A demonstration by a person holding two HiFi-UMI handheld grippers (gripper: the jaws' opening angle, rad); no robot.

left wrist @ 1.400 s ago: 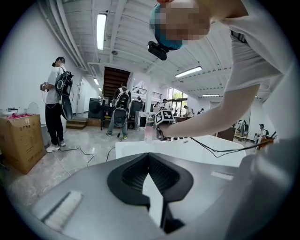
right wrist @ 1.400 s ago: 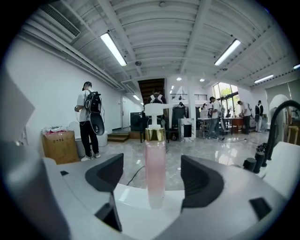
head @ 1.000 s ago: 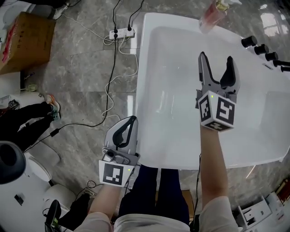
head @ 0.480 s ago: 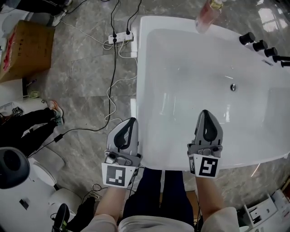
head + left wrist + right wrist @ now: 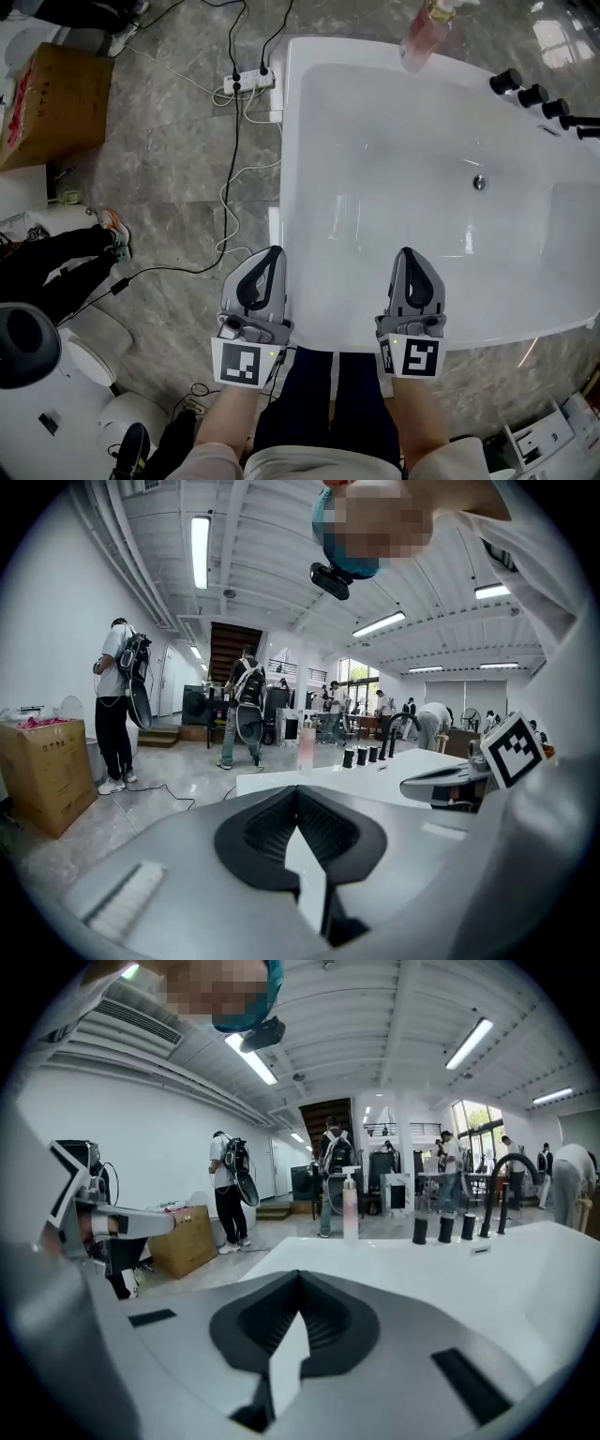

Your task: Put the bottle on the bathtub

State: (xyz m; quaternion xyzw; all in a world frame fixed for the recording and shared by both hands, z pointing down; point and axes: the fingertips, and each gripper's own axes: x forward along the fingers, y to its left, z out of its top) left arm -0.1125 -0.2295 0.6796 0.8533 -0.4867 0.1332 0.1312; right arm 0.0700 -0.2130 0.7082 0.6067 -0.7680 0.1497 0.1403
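Bottle stands on bathtub rim, black taps further right.

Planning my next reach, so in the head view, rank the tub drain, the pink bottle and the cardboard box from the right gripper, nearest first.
1. Drain, in the tub, ahead right.
2. Pink bottle, far rim.
3. Cardboard box, floor, far left.

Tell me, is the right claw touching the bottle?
Apart. The head view shows the right claw, just closed on nothing, at the bathtub's near edge, while the bottle stands on the far rim.
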